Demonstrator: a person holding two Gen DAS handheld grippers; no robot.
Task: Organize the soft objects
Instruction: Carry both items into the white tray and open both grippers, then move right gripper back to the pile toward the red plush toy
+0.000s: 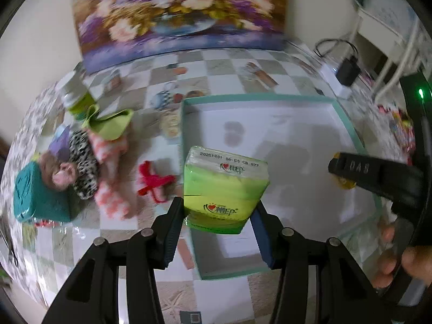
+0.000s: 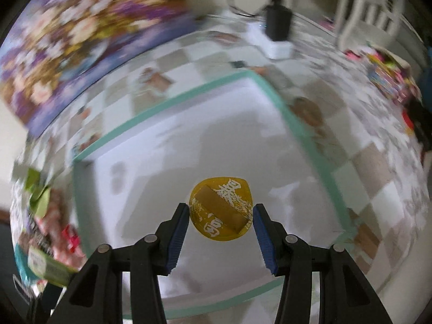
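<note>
At the far left of the left wrist view, a teal block (image 1: 37, 197) lies on the checkered tablecloth (image 1: 221, 64), with a small brown and pink plush (image 1: 58, 171) resting against it. Just right of these a black-and-white patterned cloth (image 1: 82, 164) and a pink and white fuzzy toy (image 1: 112, 172) lie in a heap, their long axes running near to far, and a folded light green cloth (image 1: 108, 124) sits at the far end of the heap. A red yarn piece (image 1: 152, 181) lies alone between the heap and the box.

The left gripper (image 1: 218, 216) holds a green tissue pack (image 1: 224, 189) by its near end, its fingers pressed to the pack's two sides. The pack's long axis runs away from the camera, its date-stamped end pointing far, and it hangs over the near left corner of the white box with the teal rim (image 1: 259, 97).

Further right, inside the box, the right gripper (image 2: 220, 216) is seen from its own camera with its fingers set narrow on either side of a round yellow packet (image 2: 221, 210). The left finger touches the packet's edge; whether the right one does, or whether the packet is gripped or lying on the box floor, cannot be told. A brown bar inside the packet runs diagonally from far left to near right. Beyond the box's far right corner a black adapter (image 2: 278, 24) sits in a white power strip (image 2: 272, 43).
</note>
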